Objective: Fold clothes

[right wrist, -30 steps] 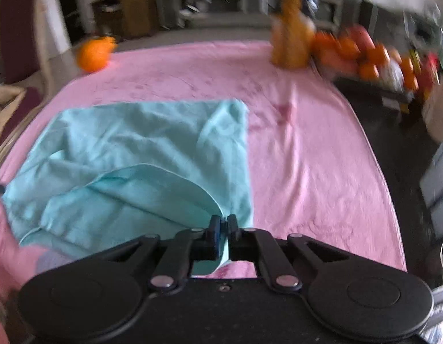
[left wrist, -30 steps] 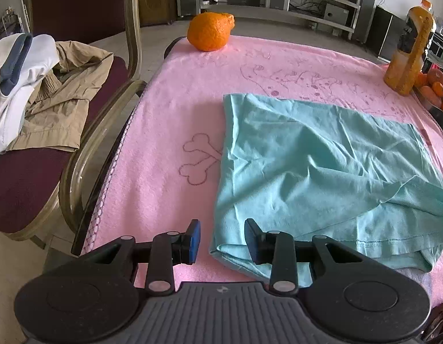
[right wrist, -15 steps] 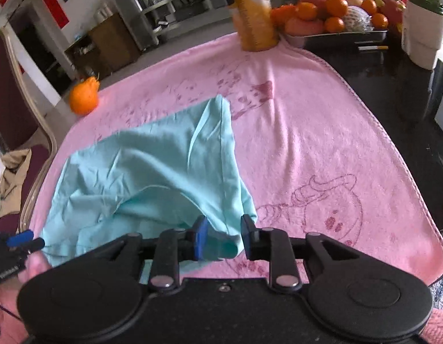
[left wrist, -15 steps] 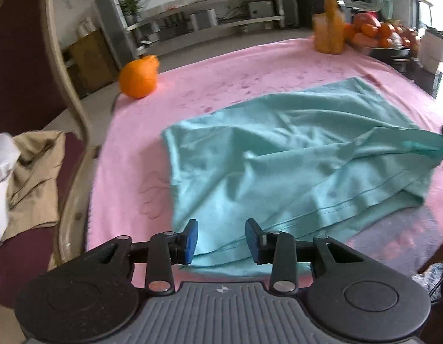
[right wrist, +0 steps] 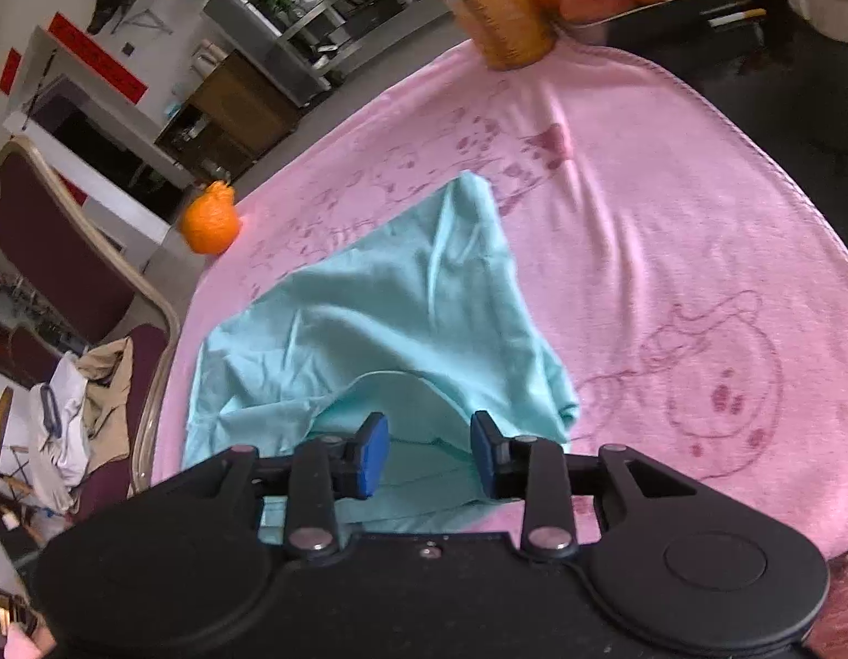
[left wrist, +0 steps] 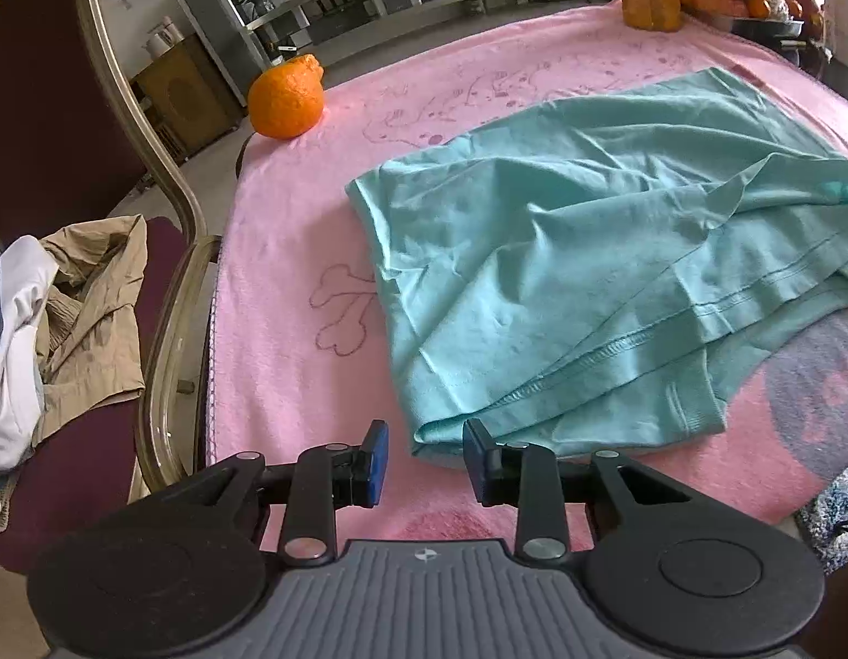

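Grippers both released at the near edge of the folded shirt.
Left gripper (left wrist: 424, 453) hung with jaws wide apart, holding nothing, the teal shirt's (left wrist: 588, 252) near-left corner lying between and just beyond its fingertips; the right gripper (right wrist: 429, 453) was likewise spread and empty, low over the shirt's near-right hem. From there the shirt ran away across the pink towel (left wrist: 292, 252), its long axis slanting toward the far-right corner, hem doubled at the near edge. Beyond it, an orange (left wrist: 285, 99) sat at the towel's far-left corner, well apart.
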Demonstrator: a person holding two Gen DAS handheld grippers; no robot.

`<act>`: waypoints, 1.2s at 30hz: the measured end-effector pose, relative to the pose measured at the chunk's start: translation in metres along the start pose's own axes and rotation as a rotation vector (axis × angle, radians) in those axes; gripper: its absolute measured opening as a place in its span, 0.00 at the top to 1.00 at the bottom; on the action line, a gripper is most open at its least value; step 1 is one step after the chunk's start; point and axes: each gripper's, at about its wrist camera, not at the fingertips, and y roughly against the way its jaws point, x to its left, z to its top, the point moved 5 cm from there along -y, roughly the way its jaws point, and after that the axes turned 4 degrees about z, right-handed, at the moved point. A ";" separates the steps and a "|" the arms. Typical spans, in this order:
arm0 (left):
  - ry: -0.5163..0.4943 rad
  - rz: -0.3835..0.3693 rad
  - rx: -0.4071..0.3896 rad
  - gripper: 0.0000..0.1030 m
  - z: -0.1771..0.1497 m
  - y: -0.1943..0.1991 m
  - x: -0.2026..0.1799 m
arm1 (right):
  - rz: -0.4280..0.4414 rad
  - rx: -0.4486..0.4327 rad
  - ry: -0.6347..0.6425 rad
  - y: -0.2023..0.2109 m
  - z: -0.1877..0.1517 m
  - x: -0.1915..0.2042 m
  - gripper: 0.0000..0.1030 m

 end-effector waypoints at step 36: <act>0.004 0.226 -0.093 0.97 0.019 0.008 -0.002 | -0.105 -0.023 -0.022 -0.003 0.005 -0.020 0.65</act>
